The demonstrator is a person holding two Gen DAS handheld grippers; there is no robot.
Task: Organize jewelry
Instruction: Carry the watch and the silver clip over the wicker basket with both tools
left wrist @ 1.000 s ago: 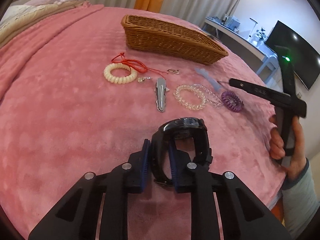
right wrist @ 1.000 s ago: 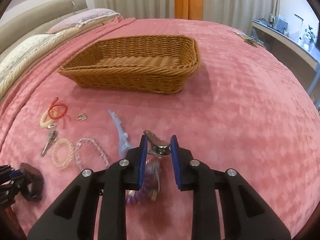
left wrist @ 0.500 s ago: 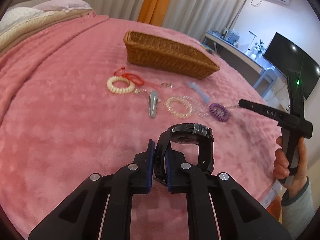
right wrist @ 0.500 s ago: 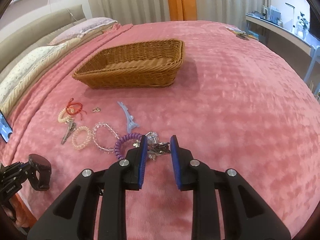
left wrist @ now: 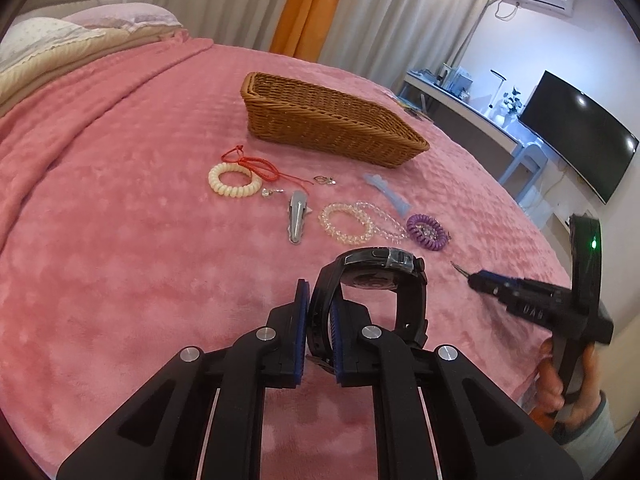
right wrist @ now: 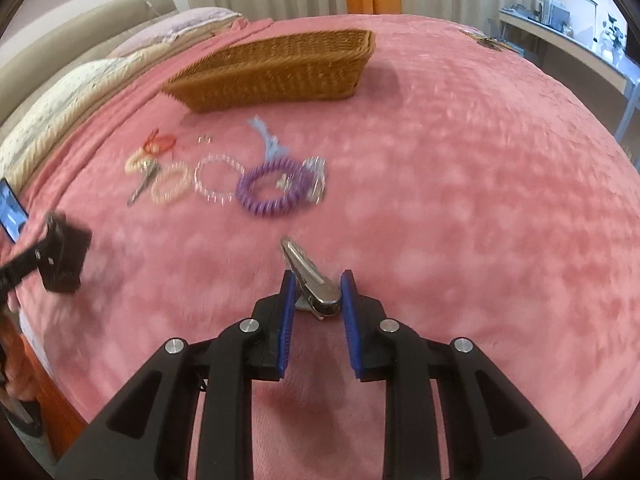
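Our left gripper (left wrist: 319,316) clamps the strap of a black watch (left wrist: 376,280) above the pink blanket (left wrist: 120,240), while our right gripper (right wrist: 317,300) pinches a silver clip (right wrist: 310,280). Beyond lie bracelets (left wrist: 346,222), then the basket (left wrist: 324,120)

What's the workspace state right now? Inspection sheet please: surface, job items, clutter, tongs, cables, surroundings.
Surface: pink blanket on a bed.
Job's things: basket at the far side, nothing visible in it; in front lie a cream coil tie, red cord, silver clip, two bead bracelets, blue clip, purple coil tie.
Clutter: small items on the far edge, too small to tell.
Grippers: left tongs shut on watch; right tongs around a metal clip, contact unclear.
Cables: cord under the air conditioner.
Surroundings: curtains, pillows, TV, desk.
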